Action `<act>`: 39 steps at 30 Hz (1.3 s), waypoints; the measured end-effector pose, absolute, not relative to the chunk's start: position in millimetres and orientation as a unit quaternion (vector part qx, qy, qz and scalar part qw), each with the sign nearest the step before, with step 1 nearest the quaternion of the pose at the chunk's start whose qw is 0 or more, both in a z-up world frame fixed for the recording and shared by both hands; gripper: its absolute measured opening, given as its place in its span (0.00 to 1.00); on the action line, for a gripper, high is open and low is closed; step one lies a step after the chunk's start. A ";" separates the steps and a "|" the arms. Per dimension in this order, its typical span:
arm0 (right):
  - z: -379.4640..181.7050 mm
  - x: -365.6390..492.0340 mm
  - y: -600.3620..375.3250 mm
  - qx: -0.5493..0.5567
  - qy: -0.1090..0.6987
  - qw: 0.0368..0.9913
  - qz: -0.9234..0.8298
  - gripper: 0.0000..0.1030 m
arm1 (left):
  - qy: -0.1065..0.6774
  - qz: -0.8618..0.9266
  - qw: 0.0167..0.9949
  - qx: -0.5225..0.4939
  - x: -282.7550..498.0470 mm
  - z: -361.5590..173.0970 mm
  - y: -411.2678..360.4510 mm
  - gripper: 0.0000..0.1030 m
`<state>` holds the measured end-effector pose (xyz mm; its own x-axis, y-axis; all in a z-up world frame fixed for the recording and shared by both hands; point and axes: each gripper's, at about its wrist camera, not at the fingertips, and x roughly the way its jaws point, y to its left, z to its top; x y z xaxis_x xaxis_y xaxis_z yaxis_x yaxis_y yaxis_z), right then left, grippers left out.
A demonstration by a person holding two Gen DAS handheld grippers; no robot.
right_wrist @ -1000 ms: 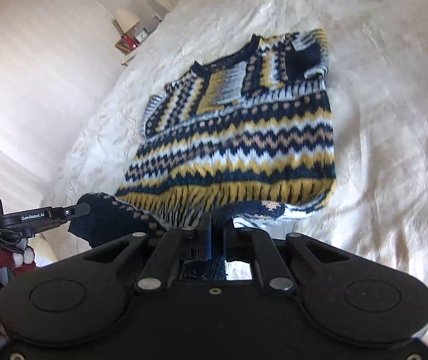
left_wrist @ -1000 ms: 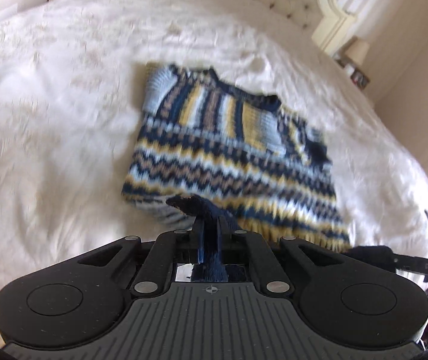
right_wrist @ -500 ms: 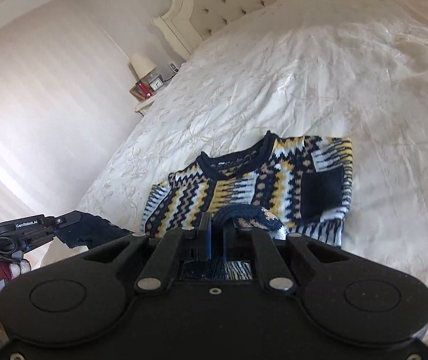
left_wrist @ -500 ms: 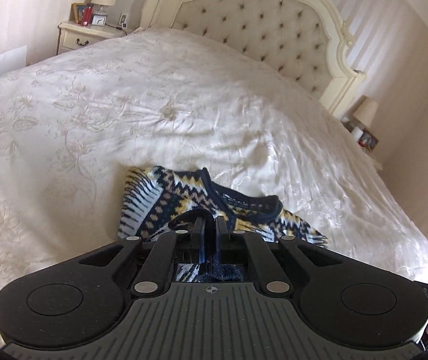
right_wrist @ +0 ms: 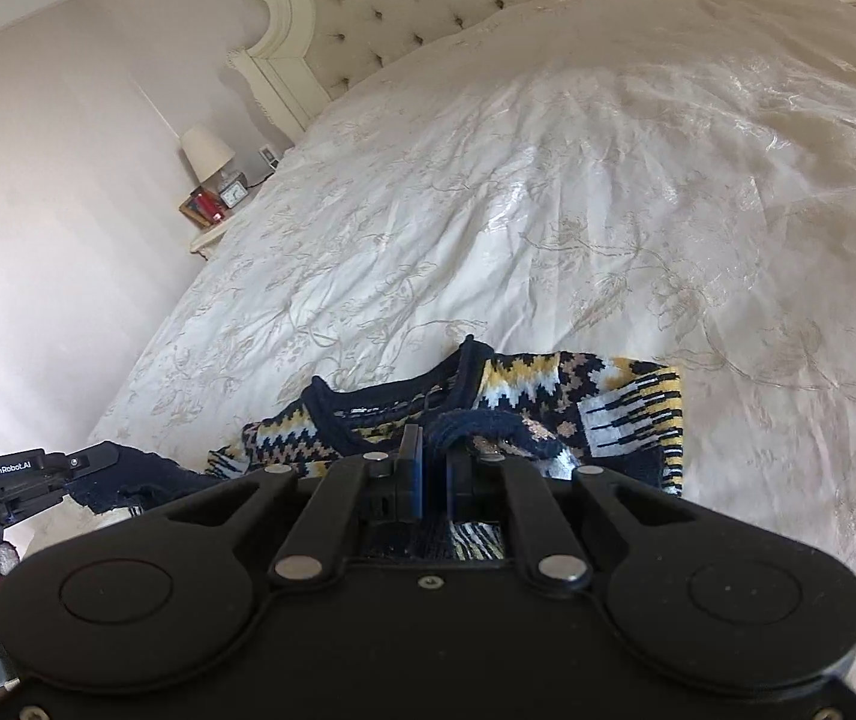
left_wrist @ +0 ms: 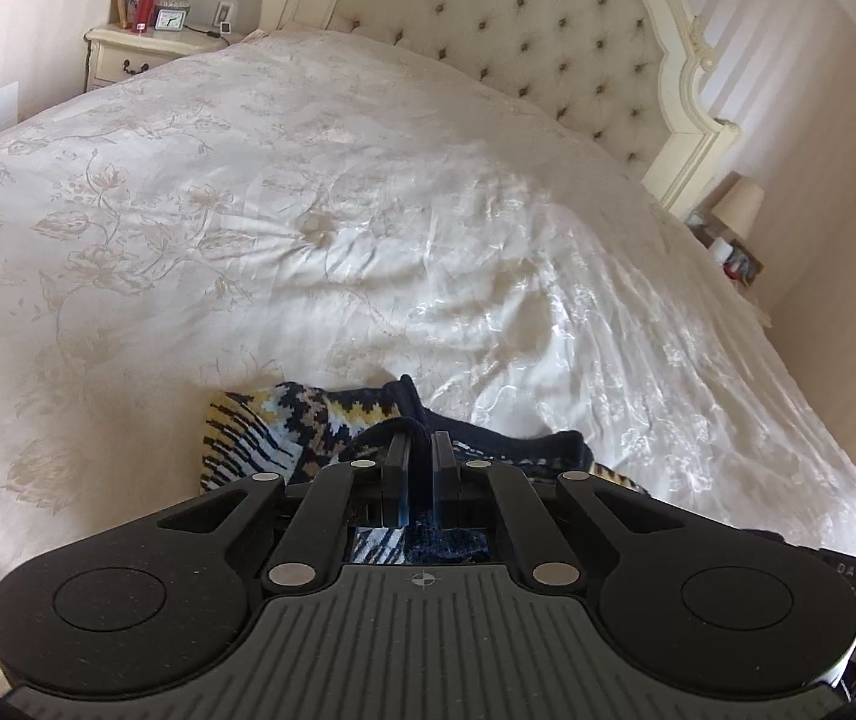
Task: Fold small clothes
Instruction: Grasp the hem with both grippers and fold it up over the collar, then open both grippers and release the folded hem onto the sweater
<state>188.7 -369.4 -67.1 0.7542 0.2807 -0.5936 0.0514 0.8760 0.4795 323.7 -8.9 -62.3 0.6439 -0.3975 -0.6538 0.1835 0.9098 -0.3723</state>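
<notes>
Navy-yellow-white zigzag sweater (left_wrist: 308, 420) on cream floral bedspread (left_wrist: 368, 210).

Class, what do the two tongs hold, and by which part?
Both the left tongs and right tongs grip the knitted sweater by its dark blue hem.
</notes>
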 end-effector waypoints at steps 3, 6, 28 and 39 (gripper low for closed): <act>-76.4 207.9 -368.5 0.237 0.360 0.901 0.051 0.13 | 0.405 -0.157 0.890 -0.137 340.1 -74.2 -9.7 0.06; -84.0 226.2 -369.6 0.236 0.373 0.897 0.041 0.13 | 0.420 -0.153 0.885 -0.131 356.8 -87.6 -10.7 0.06; -149.3 315.0 -375.4 0.229 0.453 0.861 0.012 0.19 | 0.466 -0.091 0.872 -0.121 431.4 -137.8 0.1 0.37; -117.2 281.6 -370.8 0.211 0.395 0.894 -0.002 0.80 | 0.448 -0.132 0.884 -0.032 380.6 -104.8 -20.1 0.62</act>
